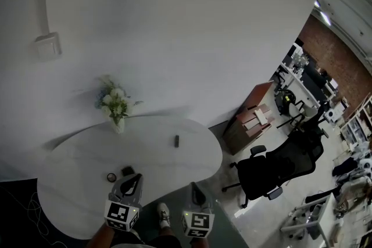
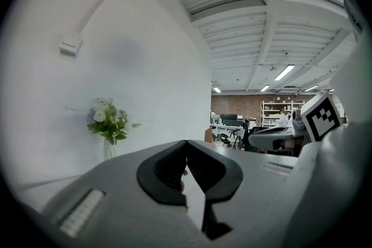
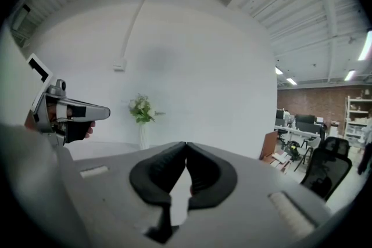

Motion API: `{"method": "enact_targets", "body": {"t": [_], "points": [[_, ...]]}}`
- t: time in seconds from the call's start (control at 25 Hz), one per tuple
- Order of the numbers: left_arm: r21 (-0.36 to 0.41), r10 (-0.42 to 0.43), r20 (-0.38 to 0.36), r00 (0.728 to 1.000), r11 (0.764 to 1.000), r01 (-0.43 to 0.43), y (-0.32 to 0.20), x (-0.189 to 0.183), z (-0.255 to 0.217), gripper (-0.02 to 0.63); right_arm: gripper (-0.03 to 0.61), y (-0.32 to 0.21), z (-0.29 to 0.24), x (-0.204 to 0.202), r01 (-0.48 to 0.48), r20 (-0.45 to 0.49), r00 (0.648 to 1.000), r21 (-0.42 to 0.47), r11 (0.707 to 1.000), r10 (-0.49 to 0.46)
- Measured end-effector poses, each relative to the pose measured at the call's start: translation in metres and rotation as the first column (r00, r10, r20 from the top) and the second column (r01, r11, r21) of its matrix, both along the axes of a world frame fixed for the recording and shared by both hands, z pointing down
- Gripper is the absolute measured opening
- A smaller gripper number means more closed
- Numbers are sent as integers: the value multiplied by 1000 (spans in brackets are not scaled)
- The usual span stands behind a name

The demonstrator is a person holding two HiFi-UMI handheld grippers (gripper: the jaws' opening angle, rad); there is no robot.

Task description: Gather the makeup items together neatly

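**Gathering not yet begun: three small items lie apart on the surface, and both grippers are empty.**

The left gripper (image 2: 186, 142) and the right gripper (image 3: 186, 144) each have their jaws pressed together on nothing, held at the near edge of the white surface (image 1: 75, 206). Taking the vase of flowers (image 1: 116, 106) as the mark, a small dark stick (image 1: 176, 140) lies well to its right and nearer the person. A little round pot (image 1: 111, 177) and a dark flat piece (image 1: 127, 171) sit close together, straight in front of the vase at the near edge, just beside the left gripper's tip. All three are too small to identify. No item looks placed with the others on purpose, so by my reading the whole job remains: the stick has to join the pair.
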State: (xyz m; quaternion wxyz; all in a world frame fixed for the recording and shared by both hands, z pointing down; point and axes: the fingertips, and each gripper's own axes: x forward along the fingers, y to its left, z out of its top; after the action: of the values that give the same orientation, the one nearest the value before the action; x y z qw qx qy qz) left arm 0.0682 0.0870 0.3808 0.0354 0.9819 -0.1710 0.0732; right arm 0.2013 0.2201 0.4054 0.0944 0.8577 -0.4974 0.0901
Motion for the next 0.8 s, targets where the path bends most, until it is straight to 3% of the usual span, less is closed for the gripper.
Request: {"method": "enact_targets", "body": {"t": [0.4, 0.8], "points": [[-36, -54, 39, 998, 998, 56, -38, 101, 22, 11, 5, -61, 26, 103, 77, 52, 996, -45, 996, -74], [-103, -110, 126, 986, 987, 123, -84, 164, 84, 11, 5, -124, 94, 162, 162, 154, 977, -104, 981, -145]]}}
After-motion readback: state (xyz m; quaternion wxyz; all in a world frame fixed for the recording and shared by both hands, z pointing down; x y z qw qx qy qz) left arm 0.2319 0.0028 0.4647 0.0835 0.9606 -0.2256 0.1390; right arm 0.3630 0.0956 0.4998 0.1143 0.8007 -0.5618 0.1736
